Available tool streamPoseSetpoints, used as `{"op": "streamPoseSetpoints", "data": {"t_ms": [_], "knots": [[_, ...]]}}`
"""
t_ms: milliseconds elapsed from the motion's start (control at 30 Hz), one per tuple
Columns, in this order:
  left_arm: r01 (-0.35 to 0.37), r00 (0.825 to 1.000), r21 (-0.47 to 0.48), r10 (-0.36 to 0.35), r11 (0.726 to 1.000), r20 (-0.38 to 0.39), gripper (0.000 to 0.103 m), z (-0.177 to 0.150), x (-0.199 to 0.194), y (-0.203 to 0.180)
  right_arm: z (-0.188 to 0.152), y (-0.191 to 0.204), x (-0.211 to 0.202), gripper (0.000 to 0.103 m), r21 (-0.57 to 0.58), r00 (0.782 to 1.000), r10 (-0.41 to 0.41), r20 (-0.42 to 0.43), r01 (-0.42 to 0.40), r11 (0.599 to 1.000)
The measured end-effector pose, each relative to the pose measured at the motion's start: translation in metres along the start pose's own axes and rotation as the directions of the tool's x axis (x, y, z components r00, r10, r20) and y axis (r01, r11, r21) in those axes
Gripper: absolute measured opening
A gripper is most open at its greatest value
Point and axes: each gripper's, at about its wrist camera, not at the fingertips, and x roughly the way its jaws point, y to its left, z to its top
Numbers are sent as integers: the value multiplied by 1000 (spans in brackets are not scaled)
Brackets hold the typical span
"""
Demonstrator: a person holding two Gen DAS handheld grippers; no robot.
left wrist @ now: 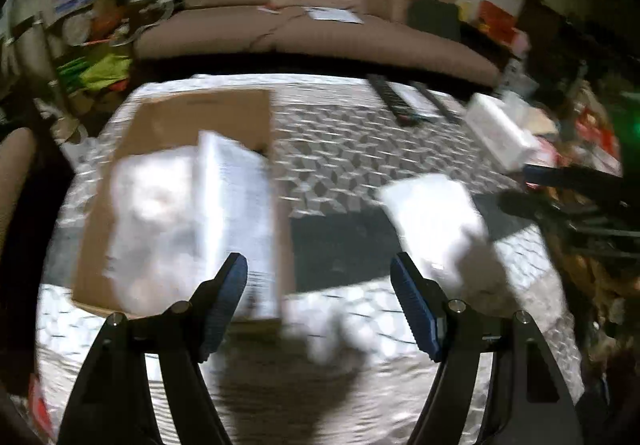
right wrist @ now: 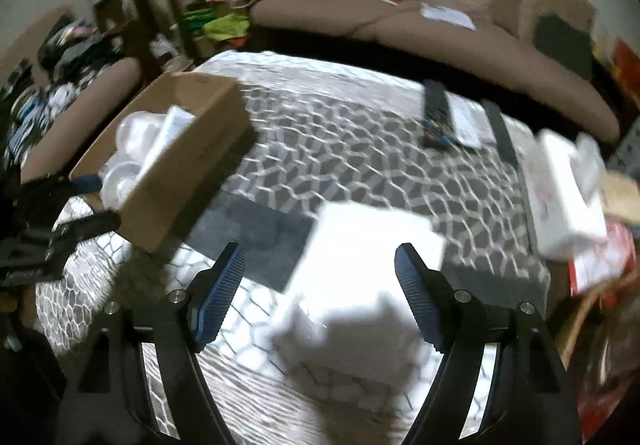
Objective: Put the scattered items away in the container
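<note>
A brown cardboard box [left wrist: 200, 113] sits on the patterned table, holding a white booklet [left wrist: 236, 205] and clear plastic items [left wrist: 152, 213]. It also shows in the right wrist view [right wrist: 192, 173] at the left. My left gripper [left wrist: 318, 277] is open and empty, just in front of the box. A white box-like item [right wrist: 360, 257] lies on the table right ahead of my right gripper [right wrist: 320, 269], which is open and empty. That white item also shows in the left wrist view [left wrist: 432, 213]. The frames are blurred.
Two black remotes [right wrist: 438, 113] and a paper lie at the table's far edge. A white tissue pack [right wrist: 564, 189] sits at the right edge. A brown sofa [right wrist: 440, 29] stands behind the table. Clutter fills the left and right sides.
</note>
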Motion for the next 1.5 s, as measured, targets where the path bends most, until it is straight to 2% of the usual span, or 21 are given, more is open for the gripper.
{"op": "streamPoseSetpoints", "data": {"t_ms": [100, 233, 300, 367, 400, 500, 733, 833, 900, 933, 967, 1067, 1167, 1267, 1333, 1500], "knots": [[54, 997, 7, -54, 998, -48, 74, -9, 23, -30, -19, -29, 0, 75, 73, 1000, -13, -13, 13, 997], [90, 989, -23, -92, 996, -114, 74, -21, 61, -49, -50, -60, 9, 74, 147, 999, -24, -38, 29, 989], [89, 984, -47, -95, 995, -148, 74, -28, 84, -56, -66, -73, 16, 73, 178, 998, -23, -51, 32, 983], [85, 982, -62, -94, 994, -166, 74, -34, 101, -61, -79, -85, 23, 59, 207, 998, -20, -59, 32, 978], [78, 981, -67, -89, 995, -173, 74, -38, 106, -63, -85, -90, 27, 57, 223, 998, -15, -62, 29, 974], [55, 976, -98, -74, 994, -203, 74, -42, 128, -64, -97, -104, 41, 56, 270, 998, 4, -67, 14, 963], [35, 981, -96, -53, 995, -186, 79, -33, 140, -67, -103, -123, 74, 56, 378, 993, 112, -37, -90, 922], [37, 982, -77, -51, 996, -184, 79, -30, 144, -72, -101, -122, 84, 56, 384, 992, 117, -40, -93, 919], [51, 982, -72, -63, 996, -180, 79, -27, 147, -75, -100, -118, 86, 46, 381, 993, 115, -30, -95, 920], [56, 982, -57, -65, 997, -180, 78, -28, 147, -78, -99, -117, 87, 33, 382, 992, 120, -31, -99, 919], [59, 981, -39, -65, 998, -181, 70, -27, 149, -82, -99, -116, 88, 19, 380, 992, 124, -35, -101, 919], [62, 981, 26, -56, 998, -186, 50, -28, 148, -93, -99, -105, 88, 15, 349, 991, 125, -41, -103, 932], [67, 980, 1, -66, 998, -188, 40, -29, 145, -89, -103, -97, 81, 12, 333, 993, 111, -30, -95, 938], [94, 976, -54, -103, 994, -192, 34, -31, 141, -77, -107, -98, 72, 9, 347, 993, 117, -13, -105, 932], [102, 975, -75, -115, 992, -192, 34, -34, 138, -74, -109, -95, 66, 9, 342, 993, 118, -4, -109, 933], [92, 980, -59, -100, 994, -169, 34, -40, 119, -68, -109, -79, 48, 9, 314, 993, 120, 18, -119, 942]]}}
